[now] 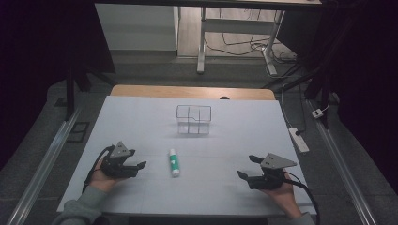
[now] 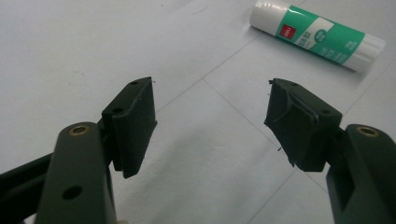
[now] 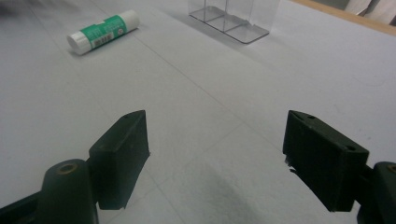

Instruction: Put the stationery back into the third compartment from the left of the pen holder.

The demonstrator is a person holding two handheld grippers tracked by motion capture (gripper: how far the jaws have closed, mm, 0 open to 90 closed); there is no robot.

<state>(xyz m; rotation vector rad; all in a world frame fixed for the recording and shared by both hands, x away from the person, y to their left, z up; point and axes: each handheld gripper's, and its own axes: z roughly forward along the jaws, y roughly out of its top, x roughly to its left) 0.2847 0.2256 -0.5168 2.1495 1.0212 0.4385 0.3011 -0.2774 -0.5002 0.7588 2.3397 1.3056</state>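
Observation:
A white and green glue stick lies flat on the white table sheet, between the two grippers. Behind it stands a clear plastic organiser with compartments, all empty as far as I can see. My left gripper rests on the sheet to the left of the glue stick, open, nothing between its jaws. In the left gripper view the glue stick lies ahead to the upper right. My right gripper is open at the right. Its view shows the glue stick far left and the organiser ahead.
The wooden table edge shows beyond the sheet. A power strip and cables lie on the floor to the right. Metal rails run along both sides of the table. A desk frame stands behind.

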